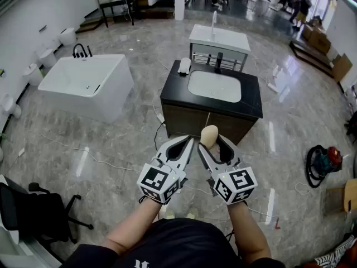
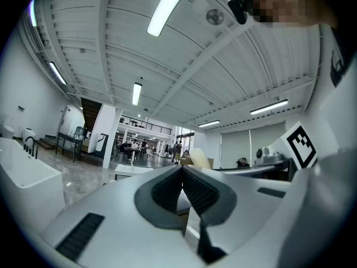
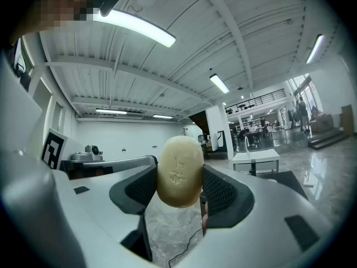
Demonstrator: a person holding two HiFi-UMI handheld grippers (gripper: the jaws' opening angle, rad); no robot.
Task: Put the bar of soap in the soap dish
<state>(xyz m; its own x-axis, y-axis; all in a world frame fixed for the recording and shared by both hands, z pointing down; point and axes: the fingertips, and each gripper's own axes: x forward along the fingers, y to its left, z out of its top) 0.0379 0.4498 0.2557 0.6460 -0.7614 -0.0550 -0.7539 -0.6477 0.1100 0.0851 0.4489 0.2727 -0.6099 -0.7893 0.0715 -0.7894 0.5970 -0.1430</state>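
Bar of soap [image 3: 179,171]: a pale cream oval, clamped in the right gripper [image 3: 178,190] and held in the air over the floor, on the near side of the table.
Long axis: stood upright in the right gripper view, crosswise to the line from one finger to the other. The rounded top rose above the fingers and the lower end hung just below the pads.
Facing: the broad face with a faint stamped mark was turned back toward the gripper's camera, and the narrow sides sat against the pads.
Head view: the bar of soap [image 1: 209,135] stuck out past the tips of the right gripper [image 1: 211,144], toward the table.
Right fingers [image 3: 223,191]: spread wide, with both ribbed pads pressed on the soap's sides.
Left gripper [image 2: 182,169]: its fingers were closed tip to tip with nothing between them. In the head view the left gripper [image 1: 188,142] was just beside the right one, and both pointed ahead.
Table [image 1: 251,102]: a black-topped cabinet with a white basin [image 1: 215,86] sunk into it, ahead of both grippers and apart from them.
Small white object [image 1: 184,66]: sat at the table's far left corner, too small to identify.
Bathtub [image 1: 83,82]: white, on the grey marble floor [image 1: 128,144], left of the table.
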